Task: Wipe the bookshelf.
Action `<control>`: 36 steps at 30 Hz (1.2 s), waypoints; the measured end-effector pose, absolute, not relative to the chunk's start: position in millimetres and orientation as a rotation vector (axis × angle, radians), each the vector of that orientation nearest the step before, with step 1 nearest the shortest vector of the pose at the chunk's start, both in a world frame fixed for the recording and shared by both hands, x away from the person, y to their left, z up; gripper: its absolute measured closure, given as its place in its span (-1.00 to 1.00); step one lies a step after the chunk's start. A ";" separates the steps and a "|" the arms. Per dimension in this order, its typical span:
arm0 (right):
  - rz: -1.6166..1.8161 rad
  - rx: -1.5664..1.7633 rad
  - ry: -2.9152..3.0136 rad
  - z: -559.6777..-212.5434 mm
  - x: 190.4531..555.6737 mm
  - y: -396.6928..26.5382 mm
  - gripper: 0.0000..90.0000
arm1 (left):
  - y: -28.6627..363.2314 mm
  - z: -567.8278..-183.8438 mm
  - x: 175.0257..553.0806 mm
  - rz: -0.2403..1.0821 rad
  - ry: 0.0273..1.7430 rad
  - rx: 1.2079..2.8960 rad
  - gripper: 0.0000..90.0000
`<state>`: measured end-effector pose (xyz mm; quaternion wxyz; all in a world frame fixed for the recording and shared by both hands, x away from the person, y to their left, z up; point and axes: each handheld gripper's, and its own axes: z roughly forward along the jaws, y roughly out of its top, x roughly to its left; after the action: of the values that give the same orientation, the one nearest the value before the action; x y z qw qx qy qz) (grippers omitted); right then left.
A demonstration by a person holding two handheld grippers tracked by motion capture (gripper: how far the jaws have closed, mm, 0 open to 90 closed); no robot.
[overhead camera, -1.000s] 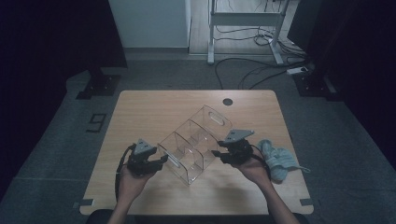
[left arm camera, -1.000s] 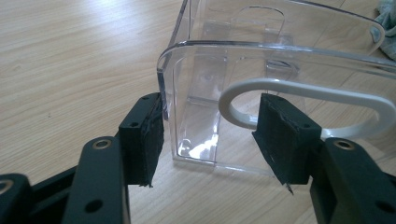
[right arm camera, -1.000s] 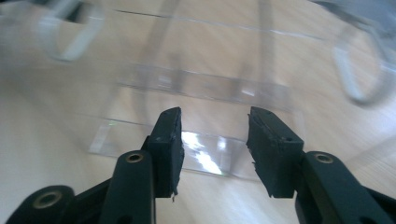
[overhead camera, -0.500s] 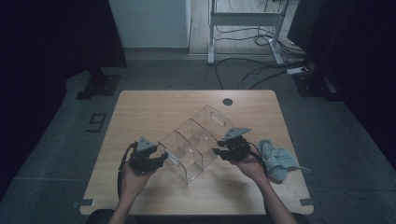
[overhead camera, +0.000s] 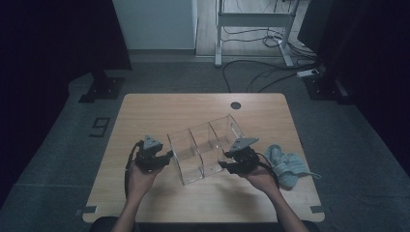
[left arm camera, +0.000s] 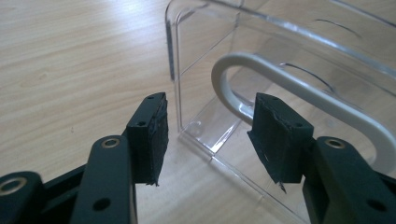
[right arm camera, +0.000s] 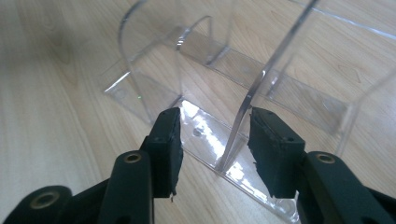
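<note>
Level at both ends of the clear organizer (overhead camera: 205, 147), both grippers' jaws spread, pinching nothing

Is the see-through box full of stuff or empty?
Empty. The clear box shows bare wood of the table through all its compartments in the high view, and both gripper views show nothing inside it.

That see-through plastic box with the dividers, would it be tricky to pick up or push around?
The clear organizer looks like thin, rigid acrylic, so it should stay stiff and probably feels light for its size. Its glossy walls may slip between the fingers of the right gripper. With a flat base on the wooden table, it would likely slide when pushed, not tip.
</note>
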<state>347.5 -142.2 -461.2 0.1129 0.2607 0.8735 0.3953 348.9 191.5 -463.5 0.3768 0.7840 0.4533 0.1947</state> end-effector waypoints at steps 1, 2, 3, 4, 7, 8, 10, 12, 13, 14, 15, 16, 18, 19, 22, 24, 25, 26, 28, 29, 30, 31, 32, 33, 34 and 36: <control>1.169 0.762 2.559 -459.1 345.7 -143.5 0.13 | 192.1 -462.7 349.7 0.487 1.150 2.013 -0.04; 1.178 0.757 2.550 -456.5 343.8 -145.4 0.10 | 193.0 -460.9 348.8 0.484 1.146 2.014 -0.11; 1.181 0.758 2.535 -453.5 342.0 -147.7 0.07 | 194.8 -457.9 347.0 0.490 1.140 2.012 -0.13; 1.182 0.761 2.522 -450.2 340.6 -150.7 0.06 | 196.9 -453.9 344.8 0.494 1.137 2.006 -0.17; 1.184 0.789 2.472 -440.2 338.3 -162.9 0.06 | 203.1 -439.2 335.5 0.496 1.119 1.984 -0.33; 1.181 0.799 2.457 -437.0 338.0 -167.6 0.06 | 205.0 -433.5 331.8 0.492 1.113 1.977 -0.34; 1.177 0.822 2.423 -431.5 336.5 -176.4 0.05 | 207.2 -422.8 323.3 0.491 1.085 1.972 -0.41; 1.179 0.845 2.395 -427.1 335.7 -185.3 0.05 | 206.6 -415.8 314.6 0.484 1.061 1.960 -0.44; 1.176 0.857 2.379 -425.3 335.7 -189.3 0.05 | 205.2 -414.1 310.6 0.480 1.049 1.959 -0.46; 1.171 0.871 2.365 -423.8 335.8 -193.1 0.05 | 203.0 -413.4 307.3 0.470 1.034 1.964 -0.47; 1.163 0.883 2.351 -422.7 336.1 -196.4 0.05 | 200.3 -413.6 304.6 0.460 1.020 1.977 -0.48; 1.156 0.899 2.336 -422.0 336.4 -199.0 0.05 | 196.8 -414.5 302.3 0.451 1.008 1.988 -0.49; 1.162 0.923 2.312 -422.1 338.3 -203.3 0.04 | 189.3 -416.6 299.0 0.443 0.986 2.014 -0.49; 1.161 0.933 2.307 -422.8 339.7 -204.6 0.04 | 185.2 -417.9 297.9 0.438 0.981 2.022 -0.49; 1.128 0.959 2.308 -428.1 345.5 -205.2 0.08 | 174.2 -423.7 297.7 0.424 0.966 2.053 -0.44; 1.114 0.980 2.309 -433.2 349.8 -204.0 0.15 | 167.9 -428.7 299.1 0.414 0.967 2.075 -0.36; 1.108 0.984 2.314 -435.7 351.8 -203.2 0.18 | 165.1 -431.2 299.9 0.415 0.969 2.083 -0.31; 1.106 0.992 2.316 -438.1 353.3 -202.2 0.21 | 163.0 -433.4 300.9 0.418 0.970 2.093 -0.27; 1.104 0.990 2.325 -442.0 355.7 -200.8 0.28 | 160.2 -437.3 302.6 0.424 0.977 2.108 -0.13; 1.110 0.997 2.326 -443.5 355.9 -199.4 0.31 | 159.6 -439.0 303.4 0.435 0.984 2.114 -0.04; 1.109 0.988 2.329 -444.6 356.1 -198.6 0.30 | 160.0 -440.1 304.2 0.438 0.989 2.116 0.01; 1.100 0.990 2.328 -445.4 355.6 -197.3 0.31 | 161.3 -441.1 305.2 0.417 0.994 2.108 0.04; 1.098 0.986 2.326 -446.0 355.0 -196.8 0.32 | 162.8 -441.6 306.3 0.404 1.002 2.102 0.10; 1.101 0.984 2.327 -446.4 354.4 -196.7 0.33 | 164.1 -442.2 307.0 0.407 1.012 2.098 0.16; 1.108 0.987 2.331 -446.6 353.3 -196.5 0.34 | 165.6 -442.9 308.2 0.409 1.020 2.093 0.21; 1.110 0.980 2.337 -446.4 350.5 -195.6 0.35 | 168.2 -444.1 311.1 0.407 1.031 2.085 0.27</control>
<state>350.5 -195.6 -446.4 0.1863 0.3479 0.8299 0.3943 311.1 168.2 -444.1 0.3802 0.8167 0.4036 0.1596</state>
